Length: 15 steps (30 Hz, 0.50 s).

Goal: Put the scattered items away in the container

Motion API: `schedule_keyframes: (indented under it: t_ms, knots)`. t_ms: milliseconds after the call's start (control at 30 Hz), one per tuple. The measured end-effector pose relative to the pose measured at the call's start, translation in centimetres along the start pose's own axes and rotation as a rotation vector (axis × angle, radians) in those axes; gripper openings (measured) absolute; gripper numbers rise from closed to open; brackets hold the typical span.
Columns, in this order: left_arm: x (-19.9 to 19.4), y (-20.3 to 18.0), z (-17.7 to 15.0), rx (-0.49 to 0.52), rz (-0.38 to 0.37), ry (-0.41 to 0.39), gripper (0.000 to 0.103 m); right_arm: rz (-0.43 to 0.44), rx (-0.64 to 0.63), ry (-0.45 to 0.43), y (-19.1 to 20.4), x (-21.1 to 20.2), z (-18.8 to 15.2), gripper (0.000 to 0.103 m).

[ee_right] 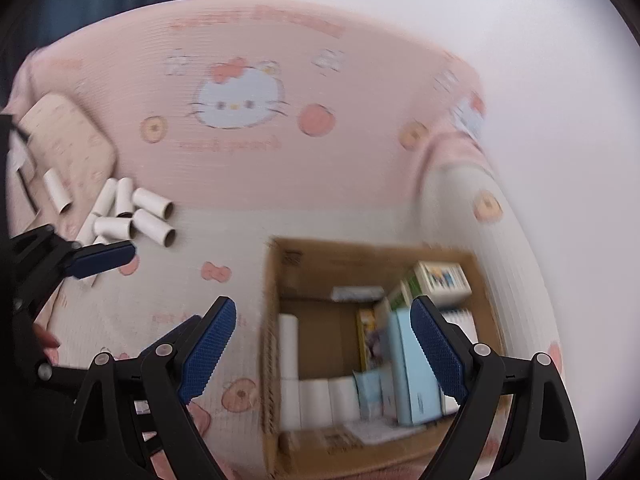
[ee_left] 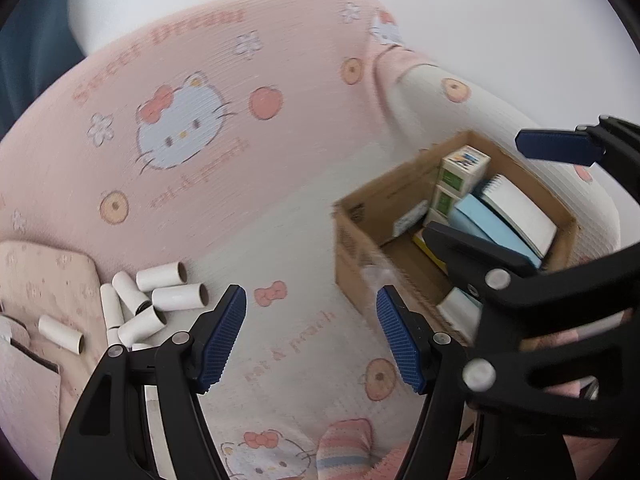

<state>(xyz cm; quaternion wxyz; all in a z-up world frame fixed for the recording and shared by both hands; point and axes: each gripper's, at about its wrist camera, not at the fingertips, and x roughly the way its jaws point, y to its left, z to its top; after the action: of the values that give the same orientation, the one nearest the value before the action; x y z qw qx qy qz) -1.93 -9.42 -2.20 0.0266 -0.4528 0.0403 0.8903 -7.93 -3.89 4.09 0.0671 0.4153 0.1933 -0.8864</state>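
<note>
Pink cartoon bedsheet point(ee_left: 192, 80). Cardboard tubes point(ee_left: 176, 296) look light, crushable: I'd pinch mid-length, gently. My left gripper point(ee_left: 310, 336) and right gripper point(ee_right: 324, 352) both spread, empty; box point(ee_right: 276, 320) near.

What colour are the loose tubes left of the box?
White, with dark brown hollow ends: the tubes show best in the left wrist view.

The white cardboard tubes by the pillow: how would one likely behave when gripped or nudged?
The white cardboard tubes look hollow and thin-walled, so probably light and easy to crush in a hard squeeze. They lie on their sides on the soft sheet, so a nudge would likely roll one, though the fabric may slow it.
</note>
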Motion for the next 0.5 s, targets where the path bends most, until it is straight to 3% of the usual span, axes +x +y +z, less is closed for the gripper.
schedule_keyframes:
  t_ms: [267,500]
  knots:
    - [1.4,4.7,-1.3,-0.085,-0.02,0.001,0.072,0.01,-0.14,-0.025,4.5,1.0,2.7,0.088]
    - [4.1,9.6,-3.5,-0.198,0.001,0.081,0.072,0.025,-0.23,-0.025,8.9,3.8,5.0,0.088]
